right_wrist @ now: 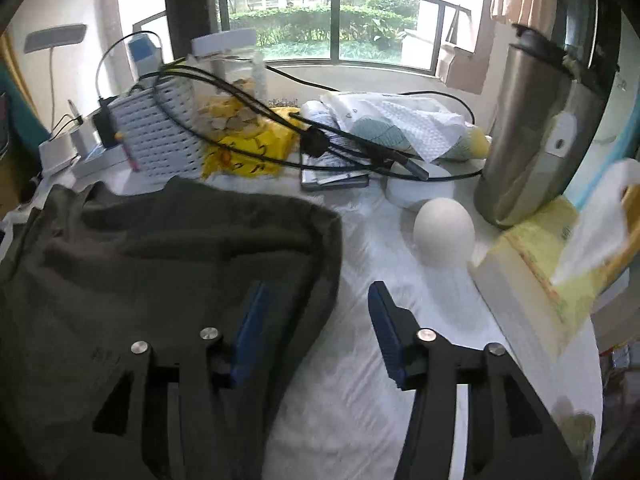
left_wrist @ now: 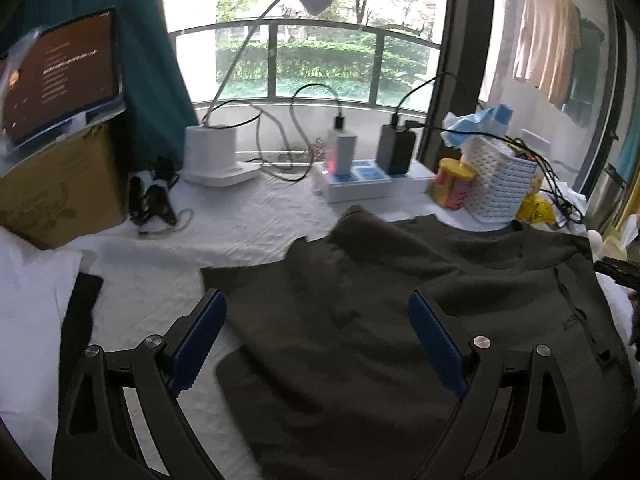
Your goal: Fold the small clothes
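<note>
While both grippers' fingers (left_wrist: 200, 332) gape empty, dark garment (left_wrist: 380, 320) lies flat, crosswise.

The dark garment (left_wrist: 400, 320) runs off the bottom of the left wrist view, and the gripper arms cover its lower corners. In the right wrist view its left part leaves the frame. At the right edge of the left wrist view a black tip (left_wrist: 618, 272) pokes in, too little of it to tell what it is. The tablet screen (left_wrist: 60, 76), upper left, carries text too blurred to read. The tissue box (right_wrist: 532, 276) at right is smeared and partly cut off.
</note>
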Tool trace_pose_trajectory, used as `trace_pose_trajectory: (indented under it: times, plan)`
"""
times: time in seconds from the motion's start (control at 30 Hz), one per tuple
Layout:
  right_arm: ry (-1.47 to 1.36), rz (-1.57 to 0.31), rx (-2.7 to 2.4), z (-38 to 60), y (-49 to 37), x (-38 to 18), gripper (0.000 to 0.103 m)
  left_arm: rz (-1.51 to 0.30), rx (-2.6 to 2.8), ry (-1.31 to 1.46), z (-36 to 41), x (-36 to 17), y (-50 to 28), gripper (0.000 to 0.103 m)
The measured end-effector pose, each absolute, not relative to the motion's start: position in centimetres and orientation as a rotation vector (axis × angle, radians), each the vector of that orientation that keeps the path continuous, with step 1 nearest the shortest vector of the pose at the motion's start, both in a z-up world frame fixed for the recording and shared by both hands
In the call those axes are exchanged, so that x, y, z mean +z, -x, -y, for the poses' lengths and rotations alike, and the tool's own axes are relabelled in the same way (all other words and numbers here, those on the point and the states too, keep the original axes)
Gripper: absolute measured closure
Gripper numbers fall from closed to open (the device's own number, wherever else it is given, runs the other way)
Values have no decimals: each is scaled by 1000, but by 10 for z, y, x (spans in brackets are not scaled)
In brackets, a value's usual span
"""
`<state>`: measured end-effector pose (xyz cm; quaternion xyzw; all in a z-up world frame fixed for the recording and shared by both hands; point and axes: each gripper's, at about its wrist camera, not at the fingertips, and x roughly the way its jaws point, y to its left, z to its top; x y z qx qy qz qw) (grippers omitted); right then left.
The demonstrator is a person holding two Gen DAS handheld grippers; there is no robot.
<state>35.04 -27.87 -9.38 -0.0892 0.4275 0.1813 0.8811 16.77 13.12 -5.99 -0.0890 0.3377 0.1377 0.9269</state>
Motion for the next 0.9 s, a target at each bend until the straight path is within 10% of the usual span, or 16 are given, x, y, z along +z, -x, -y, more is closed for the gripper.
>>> trace_pose_trajectory:
  times: [0.5, 0.9]
  plan:
    - [333, -969, 348, 257, -271, -117, 28, -808, 217, 208, -181, -103, -178, 36]
    - [367, -871, 256, 261, -248, -84, 20, -861, 173, 263, -197, -116, -183, 37]
